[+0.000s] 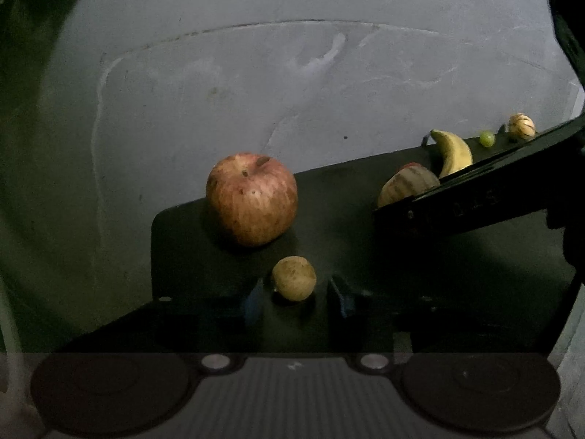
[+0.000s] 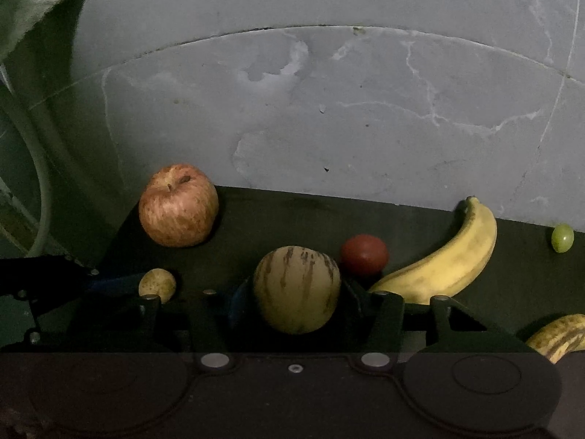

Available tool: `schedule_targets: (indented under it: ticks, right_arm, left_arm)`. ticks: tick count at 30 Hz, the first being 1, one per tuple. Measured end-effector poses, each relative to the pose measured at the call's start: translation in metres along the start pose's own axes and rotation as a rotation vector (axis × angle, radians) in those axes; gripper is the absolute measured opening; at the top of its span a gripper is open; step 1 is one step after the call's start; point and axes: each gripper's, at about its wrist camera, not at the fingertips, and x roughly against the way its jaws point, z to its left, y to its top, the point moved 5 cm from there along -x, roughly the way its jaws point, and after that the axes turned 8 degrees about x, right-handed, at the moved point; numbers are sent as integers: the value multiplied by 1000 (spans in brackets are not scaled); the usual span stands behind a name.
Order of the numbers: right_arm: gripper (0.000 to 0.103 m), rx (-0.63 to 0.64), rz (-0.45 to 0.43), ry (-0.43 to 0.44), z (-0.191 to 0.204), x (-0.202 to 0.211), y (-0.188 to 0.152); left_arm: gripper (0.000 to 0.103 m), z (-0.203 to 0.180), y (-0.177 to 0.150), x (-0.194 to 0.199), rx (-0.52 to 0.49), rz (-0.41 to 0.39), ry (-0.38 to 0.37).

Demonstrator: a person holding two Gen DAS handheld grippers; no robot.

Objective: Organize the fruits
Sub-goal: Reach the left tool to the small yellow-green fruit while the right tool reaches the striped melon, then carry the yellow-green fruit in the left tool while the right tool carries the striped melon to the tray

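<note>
Two grippers are working over a dark mat [image 2: 285, 216] lying on a grey floor [image 2: 329, 109]. In the right wrist view, the right gripper [image 2: 296, 303] is sitting around a striped yellow melon-like fruit [image 2: 297, 289], whose sides are filling the gap between the two fingers [image 2: 356, 301]; the dim light is hiding the contact, so I cannot tell whether they are clenching it. Just beyond the right finger, a small red fruit [image 2: 364, 254] is resting, with a banana [image 2: 444, 261] curving away further right and a green grape [image 2: 562, 237] lying well apart beyond it. In the left wrist view, the left gripper [image 1: 298, 301] is straddling a small brownish-yellow round fruit [image 1: 293, 278], lying between the fingers [image 1: 342, 298] at their tips; whether they are pressing it cannot be told either. Ahead of the left finger, a red apple [image 1: 251, 197] is standing upright on the mat.
</note>
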Motion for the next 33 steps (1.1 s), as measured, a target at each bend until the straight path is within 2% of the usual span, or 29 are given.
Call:
schedule_targets:
  ticks: [4,11,16,27,33]
  right_arm:
    - [54,-7,-35,21,3,11,-6]
    - [54,-38,-102,39,5,55,-20]
    - [55,-44,-133,28,2,98,-41]
    - [55,-58,-138,7,-13,180,-120]
    - [55,-43,-113,-2,-14,209,-165]
  left_arm:
    - [29,0,2,-1,29,-1,1]
    - [29,-2,-1,9,48,-3,-7]
    - [29,-11,-5,31,65,-18,-14]
    - [29,-82,-29,113,83,-65,-48]
    - [29,-126,-54,146,67,-41,-73]
